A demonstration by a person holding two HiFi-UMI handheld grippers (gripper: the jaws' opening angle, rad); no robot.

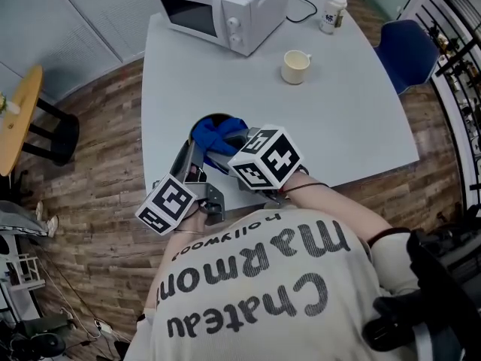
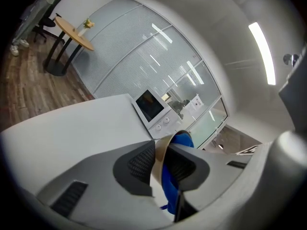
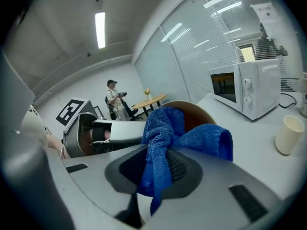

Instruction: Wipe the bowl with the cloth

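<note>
Nearest the lens, the right gripper (image 3: 156,166) has its grey jaws clamped on a bunched blue terry cloth (image 3: 165,128), whose folds are pushed into the round brown bowl (image 3: 204,116) just beyond. Its partner, the left gripper (image 2: 160,166), is closed on that bowl's thin wall, one pad outside and one inside, with the cloth showing blue within. From the head view, both tools meet in front of the person's beige printed shirt (image 1: 255,292). The bowl is held tilted over the near edge of the pale grey table (image 1: 353,119), well apart from the white microwave oven (image 1: 225,6). A cream mug (image 1: 295,67) stands to the microwave's right and nearer the person. A lidded paper cup (image 1: 331,12) stands just right of the microwave, and a blue chair (image 1: 409,43) sits further right, off the table.
</note>
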